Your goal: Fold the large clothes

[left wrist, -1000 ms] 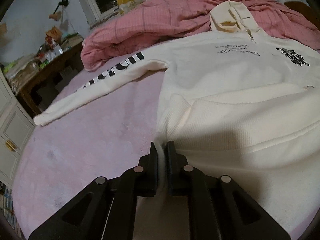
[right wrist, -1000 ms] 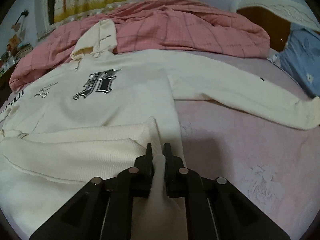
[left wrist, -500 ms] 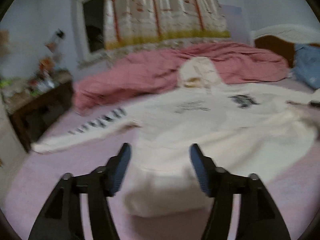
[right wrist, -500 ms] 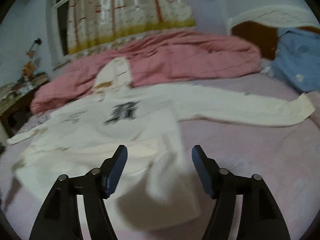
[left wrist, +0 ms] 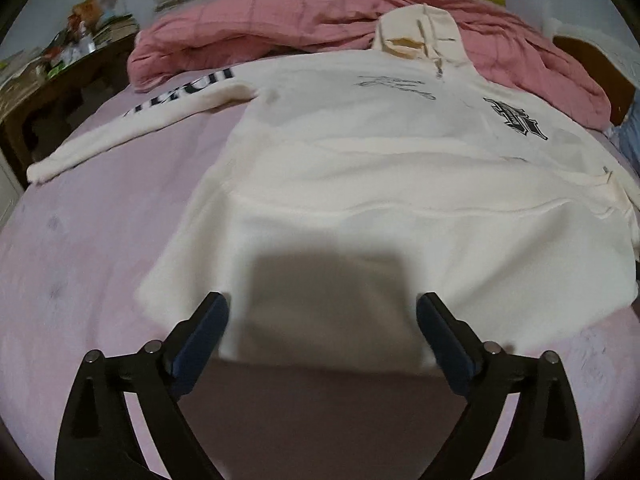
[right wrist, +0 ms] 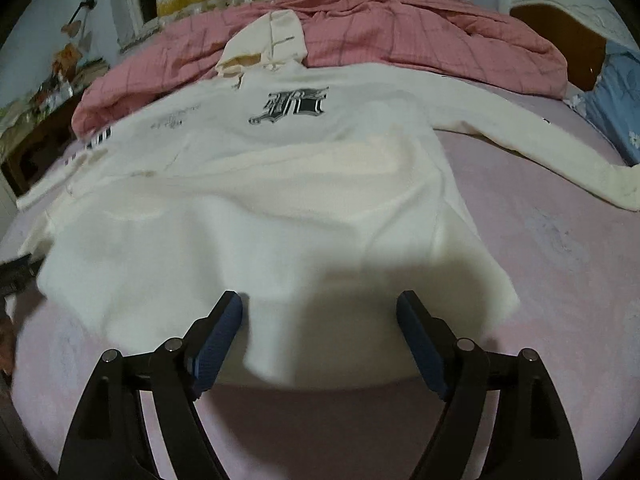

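Cream hoodie (left wrist: 360,184) lies flat, front up, on pink bedsheet (left wrist: 100,248); hood toward pink quilt (left wrist: 312,12). Left gripper (left wrist: 322,320) & right gripper (right wrist: 320,312): jaws just opened wide, nothing clamped; hem beneath both.

The cream hoodie (left wrist: 360,184) lying ahead of the jaws carries all the print there is. On its chest, far beyond the jaws in the right wrist view, stands a large black gothic letter (right wrist: 294,105), readable as an "R". Beside it, toward the sleeve side, runs a thin handwritten-style script (left wrist: 394,85), too fine and blurred to read. Along the sleeve (left wrist: 132,128) stretched out to the left of the left jaws runs a row of bold black block letters (left wrist: 188,90); only fragments show, partly folded under, and no whole word can be made out.
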Demonstrator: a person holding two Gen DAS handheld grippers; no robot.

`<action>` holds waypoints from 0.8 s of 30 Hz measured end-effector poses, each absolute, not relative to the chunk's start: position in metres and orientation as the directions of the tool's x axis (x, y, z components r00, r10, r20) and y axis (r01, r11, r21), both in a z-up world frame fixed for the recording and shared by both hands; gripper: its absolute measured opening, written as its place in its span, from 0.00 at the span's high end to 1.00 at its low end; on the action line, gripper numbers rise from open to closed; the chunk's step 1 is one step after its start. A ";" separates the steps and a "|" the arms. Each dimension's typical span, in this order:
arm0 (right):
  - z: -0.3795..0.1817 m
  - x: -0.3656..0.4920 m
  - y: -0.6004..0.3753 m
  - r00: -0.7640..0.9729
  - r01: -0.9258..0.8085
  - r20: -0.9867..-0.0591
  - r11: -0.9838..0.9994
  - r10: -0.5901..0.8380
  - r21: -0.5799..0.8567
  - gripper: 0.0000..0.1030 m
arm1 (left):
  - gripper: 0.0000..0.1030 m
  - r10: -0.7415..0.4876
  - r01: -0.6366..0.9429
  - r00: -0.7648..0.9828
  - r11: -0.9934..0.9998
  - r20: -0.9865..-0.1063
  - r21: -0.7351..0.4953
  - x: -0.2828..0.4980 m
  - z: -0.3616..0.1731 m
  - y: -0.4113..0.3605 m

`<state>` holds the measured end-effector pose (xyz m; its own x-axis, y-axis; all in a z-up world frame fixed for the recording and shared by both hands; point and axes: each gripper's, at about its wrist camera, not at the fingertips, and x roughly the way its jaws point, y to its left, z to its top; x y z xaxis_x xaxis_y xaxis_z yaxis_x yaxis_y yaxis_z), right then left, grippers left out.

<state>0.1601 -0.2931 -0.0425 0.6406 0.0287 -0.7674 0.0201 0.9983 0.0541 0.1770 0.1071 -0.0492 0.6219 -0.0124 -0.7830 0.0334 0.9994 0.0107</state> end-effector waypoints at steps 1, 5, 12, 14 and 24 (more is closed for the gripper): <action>-0.044 0.156 -0.293 0.637 0.008 -0.771 0.999 0.019 0.031 0.21 | 0.07 -0.016 0.036 0.624 0.999 -0.781 0.008 0.173 -0.050 0.110; -0.043 0.145 -0.294 0.632 -0.001 -0.775 1.000 -0.018 -0.024 0.21 | 0.09 -0.028 0.041 0.665 0.999 -0.746 0.000 0.161 -0.040 0.117; 0.009 0.133 -0.286 0.758 0.017 -0.652 1.000 -0.013 -0.001 0.22 | 0.23 -0.104 0.106 0.737 0.994 -0.668 -0.038 0.165 0.011 0.098; 0.024 0.149 -0.277 0.768 0.031 -0.640 0.999 -0.010 0.022 0.22 | 0.25 -0.125 0.127 0.736 0.991 -0.666 -0.046 0.180 0.018 0.082; -0.047 0.213 -0.245 0.624 -0.035 -0.767 0.985 0.151 0.166 0.84 | 0.32 -0.131 0.177 0.622 0.984 -0.772 -0.025 0.227 -0.042 0.022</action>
